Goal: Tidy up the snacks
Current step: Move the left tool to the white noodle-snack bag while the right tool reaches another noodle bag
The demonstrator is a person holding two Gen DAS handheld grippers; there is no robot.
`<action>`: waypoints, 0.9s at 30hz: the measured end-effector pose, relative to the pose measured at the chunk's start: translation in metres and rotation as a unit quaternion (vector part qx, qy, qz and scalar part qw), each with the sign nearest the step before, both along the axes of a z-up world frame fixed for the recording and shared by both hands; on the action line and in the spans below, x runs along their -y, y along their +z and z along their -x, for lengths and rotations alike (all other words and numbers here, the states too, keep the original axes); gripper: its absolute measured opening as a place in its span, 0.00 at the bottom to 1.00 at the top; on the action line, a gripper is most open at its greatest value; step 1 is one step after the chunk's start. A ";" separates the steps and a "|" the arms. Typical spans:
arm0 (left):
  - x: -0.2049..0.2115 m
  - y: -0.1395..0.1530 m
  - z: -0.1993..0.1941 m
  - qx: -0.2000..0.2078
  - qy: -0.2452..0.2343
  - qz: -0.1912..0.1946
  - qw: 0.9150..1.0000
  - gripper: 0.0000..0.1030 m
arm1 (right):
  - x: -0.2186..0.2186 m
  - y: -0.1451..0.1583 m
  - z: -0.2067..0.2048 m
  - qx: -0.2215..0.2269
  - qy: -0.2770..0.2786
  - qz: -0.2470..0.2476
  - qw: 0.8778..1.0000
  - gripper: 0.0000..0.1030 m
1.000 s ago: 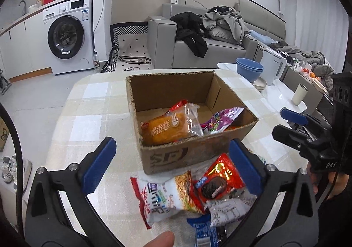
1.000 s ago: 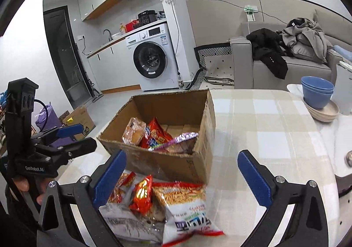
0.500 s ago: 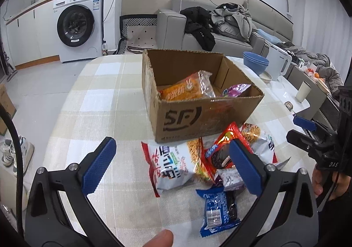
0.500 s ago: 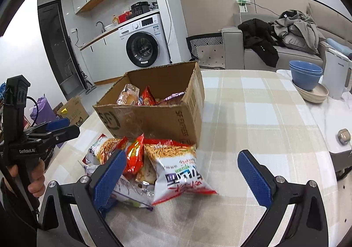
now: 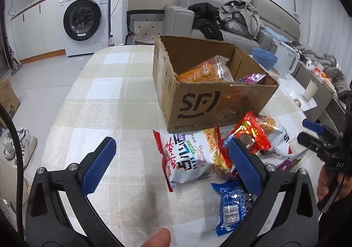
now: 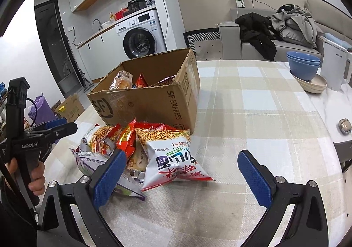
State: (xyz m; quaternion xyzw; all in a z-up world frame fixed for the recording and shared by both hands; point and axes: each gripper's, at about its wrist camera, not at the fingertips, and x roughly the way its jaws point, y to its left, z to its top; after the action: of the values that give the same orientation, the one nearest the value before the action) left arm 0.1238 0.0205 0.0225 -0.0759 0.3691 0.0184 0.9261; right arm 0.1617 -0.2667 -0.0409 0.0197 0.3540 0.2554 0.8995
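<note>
Since earlier: both grippers sit farther back from the box than a second ago; the box looks smaller and more of the loose pile shows in front of it.
Left gripper (image 5: 171,166): wide open, holding nothing, above bare tablecloth near the left edge of the pile; its right finger overlaps the pile in its own view.
Tablecloth (image 5: 110,97): checked, pale; a dark smudge near the left gripper.
Box (image 5: 211,102): cardboard, open top, far side of the pile; an orange cake packet (image 5: 206,71) and a purple wrapper (image 5: 253,77) already lie inside.
Noodle bag (image 5: 187,154): white and red, flat on the cloth, just in front of the box, left end of the pile.
Red packet (image 5: 253,132): rests on top of other packets, against the box front.
Blue packet (image 5: 233,205): nearest item, partly behind the left gripper's right finger.
Right gripper (image 6: 179,172): wide open, empty, near the right side of the pile; noodle bag between its fingers in its own view.
Bowls (image 6: 304,66): blue, stacked on a plate, far right, well apart from the work.
Risk, grip: bags are puffed and glossy; a pinch on the air-filled middle may slip or crush the contents.
Risk, pile: packets overlap, so lifting one could drag a neighbour off the near edge.
Risk, clash: both grippers face one small pile; reaching together could knock fingers.
Risk, box: light cardboard may slide if nudged.
</note>
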 end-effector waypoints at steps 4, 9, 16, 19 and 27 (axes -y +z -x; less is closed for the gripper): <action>0.001 -0.006 -0.005 -0.011 -0.005 -0.007 1.000 0.99 | -0.004 -0.002 -0.005 -0.004 0.003 0.002 1.000 1.00; 0.004 -0.013 -0.008 -0.020 -0.007 -0.008 1.000 0.99 | -0.008 -0.010 -0.008 -0.021 0.003 0.011 1.000 1.00; 0.005 -0.028 -0.020 -0.036 -0.016 0.016 0.999 0.99 | -0.012 -0.020 -0.013 -0.037 -0.006 0.015 0.999 0.99; 0.009 -0.033 -0.023 -0.033 -0.026 0.015 0.999 0.99 | -0.014 -0.024 -0.014 -0.041 -0.007 0.022 0.999 0.99; 0.015 -0.043 -0.029 -0.035 -0.038 0.034 0.998 0.99 | -0.021 -0.030 -0.013 -0.050 0.008 0.021 0.998 0.97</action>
State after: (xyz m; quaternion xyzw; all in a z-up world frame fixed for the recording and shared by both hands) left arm 0.1528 0.0053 -0.0202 -0.0925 0.4042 -0.0265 0.9096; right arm 0.1747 -0.2459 -0.0704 0.0105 0.4042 0.2532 0.8789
